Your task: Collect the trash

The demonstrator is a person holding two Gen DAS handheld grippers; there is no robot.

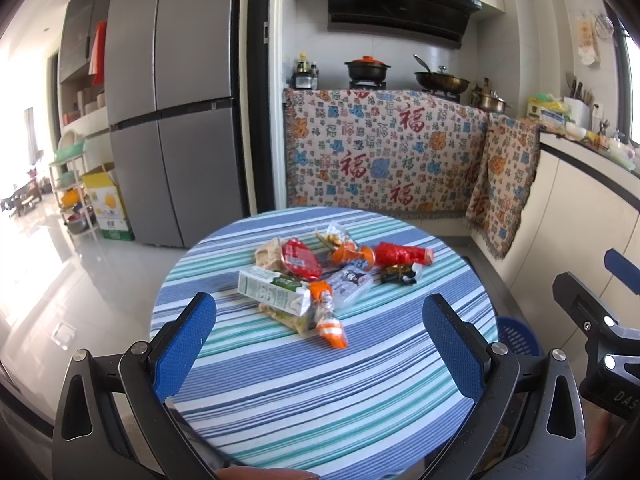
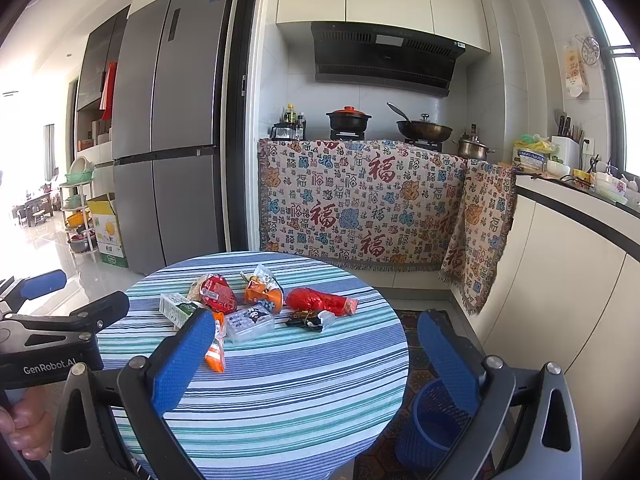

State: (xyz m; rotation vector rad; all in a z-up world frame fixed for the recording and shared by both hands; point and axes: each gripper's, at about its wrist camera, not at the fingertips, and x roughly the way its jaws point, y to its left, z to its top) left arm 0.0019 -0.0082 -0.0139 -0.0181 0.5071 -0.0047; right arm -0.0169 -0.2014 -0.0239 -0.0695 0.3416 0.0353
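Lying heaped: crumpled wrappers (image 1: 320,276).

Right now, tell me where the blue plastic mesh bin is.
The blue plastic mesh bin stands on the floor right of the round striped table, low in the right wrist view.

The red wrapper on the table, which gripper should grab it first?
Probably the right gripper. The red wrapper lies on the right of the trash pile, and the blue bin stands on the floor on that same side. The left gripper, also open, faces the milk carton.
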